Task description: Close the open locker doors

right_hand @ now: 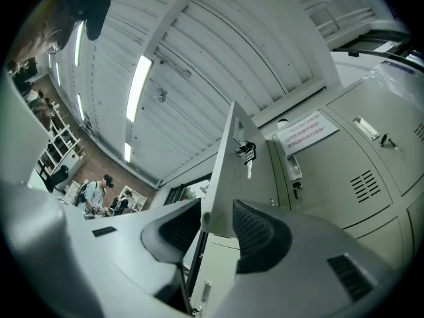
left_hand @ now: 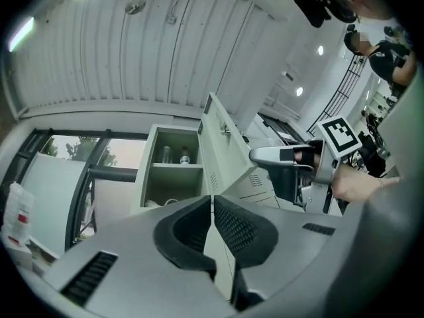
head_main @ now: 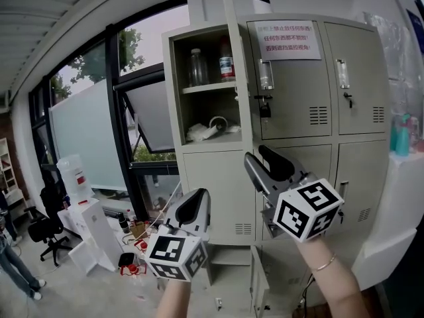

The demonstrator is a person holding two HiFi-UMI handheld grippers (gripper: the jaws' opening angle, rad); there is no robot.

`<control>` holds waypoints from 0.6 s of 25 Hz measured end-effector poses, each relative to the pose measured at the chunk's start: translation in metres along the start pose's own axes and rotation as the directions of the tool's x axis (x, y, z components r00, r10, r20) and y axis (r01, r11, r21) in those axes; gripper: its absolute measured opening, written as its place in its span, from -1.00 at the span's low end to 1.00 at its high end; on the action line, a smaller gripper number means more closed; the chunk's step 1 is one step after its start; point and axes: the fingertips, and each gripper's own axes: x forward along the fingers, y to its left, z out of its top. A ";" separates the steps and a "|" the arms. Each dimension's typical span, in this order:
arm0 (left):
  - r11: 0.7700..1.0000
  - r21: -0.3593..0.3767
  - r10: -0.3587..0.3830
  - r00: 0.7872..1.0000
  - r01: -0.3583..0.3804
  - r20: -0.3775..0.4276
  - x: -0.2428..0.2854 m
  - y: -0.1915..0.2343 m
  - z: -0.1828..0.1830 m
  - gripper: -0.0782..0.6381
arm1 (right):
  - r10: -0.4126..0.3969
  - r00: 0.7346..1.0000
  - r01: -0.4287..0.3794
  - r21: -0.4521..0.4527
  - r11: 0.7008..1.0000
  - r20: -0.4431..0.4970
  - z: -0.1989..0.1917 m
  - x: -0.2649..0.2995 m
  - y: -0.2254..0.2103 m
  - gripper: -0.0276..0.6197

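Note:
A beige locker cabinet (head_main: pixel 298 118) stands ahead. Its upper left door (head_main: pixel 233 71) hangs open, edge-on to me, with keys (right_hand: pixel 246 152) in its lock. A lower door (head_main: pixel 260 289) near the floor also stands ajar. My right gripper (head_main: pixel 262 159) is raised just below the open upper door's bottom corner. In the right gripper view (right_hand: pixel 217 220) its jaws stand apart with that door's (right_hand: pixel 238 171) corner seen between them, and the pads do not press on it. My left gripper (head_main: pixel 197 199) is lower and to the left, jaws together (left_hand: pixel 212 211), holding nothing.
The open compartment holds bottles (head_main: pixel 197 66) on a shelf and crumpled white material (head_main: pixel 202 132) below. A padlock (head_main: pixel 265 108) and a paper notice (head_main: pixel 287 40) are on the neighbouring shut door. A white counter (head_main: pixel 397 197) juts in at right. Floor clutter (head_main: pixel 99 234) lies by the window.

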 end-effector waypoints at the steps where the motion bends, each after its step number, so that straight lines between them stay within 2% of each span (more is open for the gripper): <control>1: 1.000 0.000 0.003 1.000 -0.003 0.001 0.001 0.000 0.000 -0.72 | 0.006 1.000 -0.006 0.000 1.000 -0.001 -0.002 0.002 0.001 -0.49; 6: 1.000 0.001 0.028 1.000 -0.028 0.001 0.001 0.008 0.001 -0.72 | 0.040 0.999 -0.040 0.001 0.999 0.002 -0.006 0.014 0.009 -0.50; 15: 0.991 0.031 0.129 0.992 -0.128 -0.014 -0.012 0.036 0.004 -0.72 | 0.107 0.994 -0.107 -0.024 0.994 -0.002 -0.019 0.047 0.031 -0.51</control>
